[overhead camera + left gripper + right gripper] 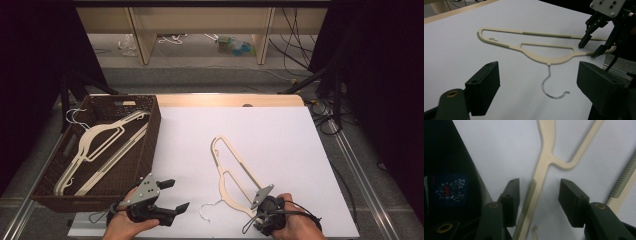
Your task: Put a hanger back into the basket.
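Setting: a white table top [280,140] seen from above, with a person's two forearms coming in from the bottom edge, a two-jaw gripper in each hand.

Hanger on the table: a cream plastic hanger [231,172] lies flat on the white surface, right of centre and near the person — its metal hook [207,210] points toward the near edge.

Right gripper: the right gripper [257,204] sits at the near end of that hanger, low over the table. In the right gripper view its two black jaws stand partly spread with the ribbed arm of the hanger [530,205] between them; the left pad is just beside the arm, the right pad stands clear, so nothing is pinched.

Left gripper: the left gripper [175,195] is held near the table's near left part, well apart from the hanger, jaws spread wide and holding nothing. Its own view looks across the table at the hanger [541,53], the hook [550,87] and the right gripper [590,48] beyond.

Basket: a dark woven basket [150,145] stands at the left of the table — inside it lie more cream hangers [100,150].

Beyond the table: a floor with cables [295,35] and wooden furniture legs [142,37].
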`<action>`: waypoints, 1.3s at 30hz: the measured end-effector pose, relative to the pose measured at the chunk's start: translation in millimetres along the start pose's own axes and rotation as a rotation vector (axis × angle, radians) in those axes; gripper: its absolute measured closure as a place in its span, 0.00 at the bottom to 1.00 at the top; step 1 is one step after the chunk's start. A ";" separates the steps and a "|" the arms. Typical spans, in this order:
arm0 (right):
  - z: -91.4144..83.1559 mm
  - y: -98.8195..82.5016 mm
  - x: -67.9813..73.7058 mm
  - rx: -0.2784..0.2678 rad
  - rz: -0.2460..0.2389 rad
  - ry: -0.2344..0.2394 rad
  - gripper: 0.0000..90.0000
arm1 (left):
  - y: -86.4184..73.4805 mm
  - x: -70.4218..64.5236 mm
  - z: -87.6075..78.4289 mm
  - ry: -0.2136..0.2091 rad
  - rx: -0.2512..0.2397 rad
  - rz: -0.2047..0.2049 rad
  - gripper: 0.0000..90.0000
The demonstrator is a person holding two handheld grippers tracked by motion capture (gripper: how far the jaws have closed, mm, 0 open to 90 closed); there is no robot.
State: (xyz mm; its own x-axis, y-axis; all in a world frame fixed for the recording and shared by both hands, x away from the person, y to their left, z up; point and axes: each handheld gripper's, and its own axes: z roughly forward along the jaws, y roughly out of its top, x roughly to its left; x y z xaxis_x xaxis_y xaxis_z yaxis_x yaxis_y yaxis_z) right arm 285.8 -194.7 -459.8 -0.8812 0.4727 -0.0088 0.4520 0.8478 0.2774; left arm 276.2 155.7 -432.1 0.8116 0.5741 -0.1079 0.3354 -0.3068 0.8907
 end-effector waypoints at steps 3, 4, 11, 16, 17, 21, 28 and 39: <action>-0.1 2.5 -2.4 0.024 -0.002 0.004 0.65 | -1.0 -0.5 -0.5 0.007 0.011 0.004 0.21; -0.3 2.8 -3.3 0.027 0.002 0.010 0.66 | -0.8 -0.4 -0.7 0.007 0.011 0.004 0.21; -1.3 5.6 -8.7 0.056 -0.016 0.007 0.82 | -1.1 -0.4 -0.2 0.007 0.012 0.003 0.21; -1.5 6.4 -12.9 0.065 -0.030 0.034 0.83 | -2.0 -0.8 0.9 0.004 0.019 0.016 0.21; -1.7 6.3 -13.4 0.065 -0.045 0.038 0.83 | -1.5 -0.6 1.1 0.004 0.017 0.013 0.21; -2.3 6.2 -14.7 0.074 -0.108 0.044 0.83 | -2.4 0.1 0.7 0.006 0.025 0.025 0.21; -4.4 3.3 -18.7 0.078 -0.130 0.045 0.87 | -2.1 0.6 0.6 0.009 0.022 0.012 0.23; -2.4 10.3 -17.1 0.137 -0.042 0.021 0.87 | -2.5 0.8 2.2 0.005 0.025 0.017 0.23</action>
State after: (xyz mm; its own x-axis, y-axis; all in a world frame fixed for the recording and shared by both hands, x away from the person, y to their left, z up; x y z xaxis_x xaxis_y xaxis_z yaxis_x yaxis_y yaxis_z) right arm 305.2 -194.6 -454.5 -0.9017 0.4324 0.0032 0.4284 0.8922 0.1430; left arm 277.1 155.2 -435.4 0.8147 0.5728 -0.0905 0.3335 -0.3351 0.8812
